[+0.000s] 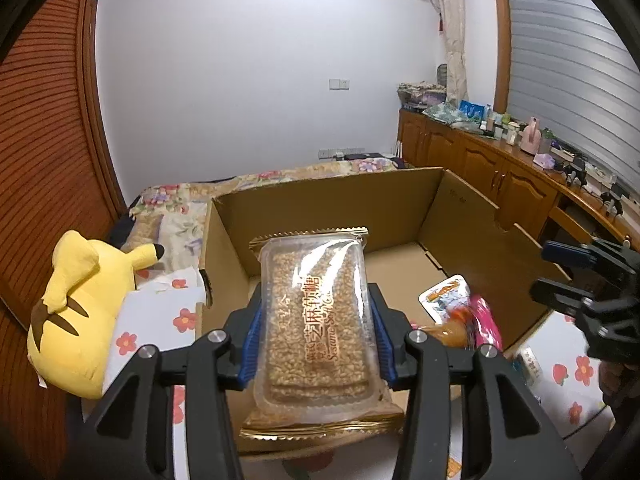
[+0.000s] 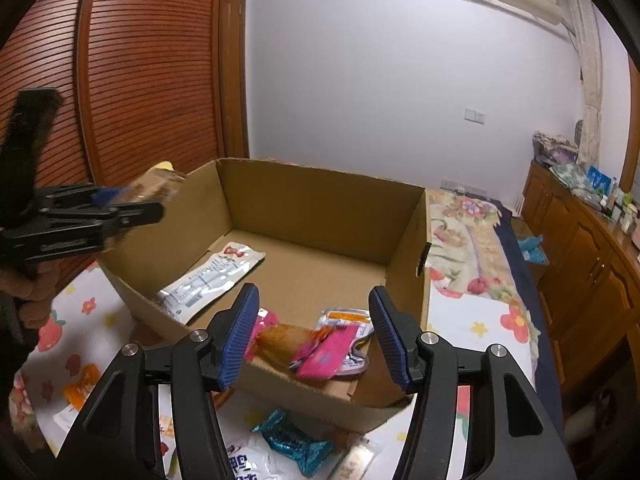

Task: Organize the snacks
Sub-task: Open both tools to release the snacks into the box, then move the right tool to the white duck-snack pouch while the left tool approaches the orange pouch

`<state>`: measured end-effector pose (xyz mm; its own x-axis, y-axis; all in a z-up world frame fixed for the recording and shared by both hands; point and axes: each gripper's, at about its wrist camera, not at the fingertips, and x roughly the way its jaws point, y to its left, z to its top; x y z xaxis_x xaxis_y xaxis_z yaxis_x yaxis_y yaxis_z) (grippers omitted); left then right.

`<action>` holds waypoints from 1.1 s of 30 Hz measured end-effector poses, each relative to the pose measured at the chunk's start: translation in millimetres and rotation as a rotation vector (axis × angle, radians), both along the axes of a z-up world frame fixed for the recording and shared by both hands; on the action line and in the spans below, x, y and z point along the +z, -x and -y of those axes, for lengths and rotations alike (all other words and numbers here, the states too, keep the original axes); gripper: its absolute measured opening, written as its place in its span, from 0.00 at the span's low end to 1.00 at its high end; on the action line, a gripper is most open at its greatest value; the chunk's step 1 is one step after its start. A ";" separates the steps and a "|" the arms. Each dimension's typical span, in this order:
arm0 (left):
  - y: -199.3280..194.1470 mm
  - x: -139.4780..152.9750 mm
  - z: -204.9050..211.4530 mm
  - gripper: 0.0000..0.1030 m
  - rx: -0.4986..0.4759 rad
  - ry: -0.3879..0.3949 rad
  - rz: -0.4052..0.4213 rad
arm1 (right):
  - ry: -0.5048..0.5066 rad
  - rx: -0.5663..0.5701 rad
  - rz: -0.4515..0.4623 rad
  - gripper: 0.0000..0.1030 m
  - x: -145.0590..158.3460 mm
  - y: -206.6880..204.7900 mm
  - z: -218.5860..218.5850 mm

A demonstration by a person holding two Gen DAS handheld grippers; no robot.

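My left gripper (image 1: 316, 336) is shut on a clear, gold-edged sesame candy pack (image 1: 316, 320), held above the near edge of the open cardboard box (image 1: 328, 204). In the right wrist view the left gripper (image 2: 132, 204) hovers at the box's left wall (image 2: 120, 272). My right gripper (image 2: 314, 340) is open and empty above the box's near corner, over a pink packet (image 2: 328, 354) and an orange-brown snack (image 2: 280, 340). A white snack pouch (image 2: 208, 276) lies inside the box at left. The right gripper (image 1: 560, 276) shows at the right in the left wrist view.
A teal wrapped candy (image 2: 294, 440) and other packets lie on the flowered cloth (image 2: 472, 320) in front of the box. A yellow plush toy (image 1: 76, 308) lies left of the box. Wooden cabinets (image 1: 480, 160) with clutter stand at right.
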<state>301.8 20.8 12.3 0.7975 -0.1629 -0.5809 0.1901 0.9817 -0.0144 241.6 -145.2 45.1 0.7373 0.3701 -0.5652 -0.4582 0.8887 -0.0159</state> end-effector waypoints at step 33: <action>126.5 2.5 11.4 0.54 -0.122 -0.019 0.033 | -0.001 -0.010 -0.024 0.62 4.6 95.9 6.8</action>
<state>175.3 9.4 14.9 0.7913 -0.2497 -0.5582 0.3085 0.9512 0.0119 145.6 -152.0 49.7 0.7271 0.3631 -0.5826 -0.4494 0.8933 -0.0041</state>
